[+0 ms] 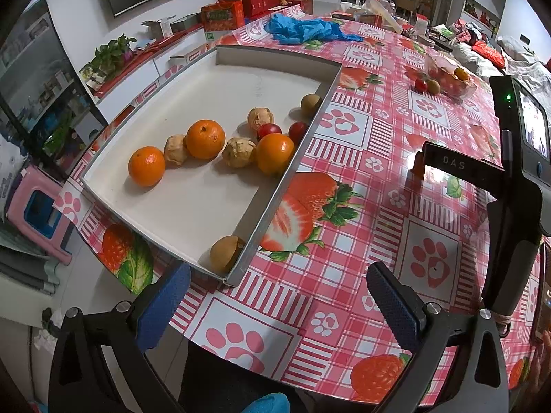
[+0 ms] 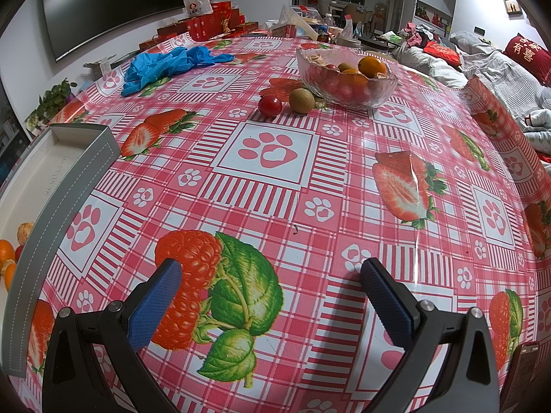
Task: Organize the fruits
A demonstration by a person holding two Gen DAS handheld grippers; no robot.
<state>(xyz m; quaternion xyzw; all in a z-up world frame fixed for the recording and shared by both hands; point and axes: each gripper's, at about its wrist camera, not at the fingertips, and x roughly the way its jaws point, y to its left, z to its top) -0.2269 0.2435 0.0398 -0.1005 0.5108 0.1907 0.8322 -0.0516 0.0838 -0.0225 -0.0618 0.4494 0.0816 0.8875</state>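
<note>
A grey tray [image 1: 311, 130] holds three oranges [image 1: 205, 139], several beige wrinkled fruits [image 1: 238, 151], two red tomatoes [image 1: 268, 130] and brown round fruits [image 1: 227, 253]. My left gripper [image 1: 275, 303] is open and empty, just in front of the tray's near corner. My right gripper [image 2: 270, 296] is open and empty above bare tablecloth. Far ahead of it stands a glass bowl [image 2: 347, 77] with oranges and small fruits. A red tomato [image 2: 270, 106] and a brown fruit [image 2: 301, 101] lie beside the bowl. The tray's edge [image 2: 51, 220] is at the left.
The table has a red checked cloth with paw and strawberry prints. Blue gloves [image 2: 165, 63] lie at the far left. Red gift boxes [image 1: 237, 7] and clutter line the far end. The right gripper's body [image 1: 516, 158] stands at the right in the left wrist view.
</note>
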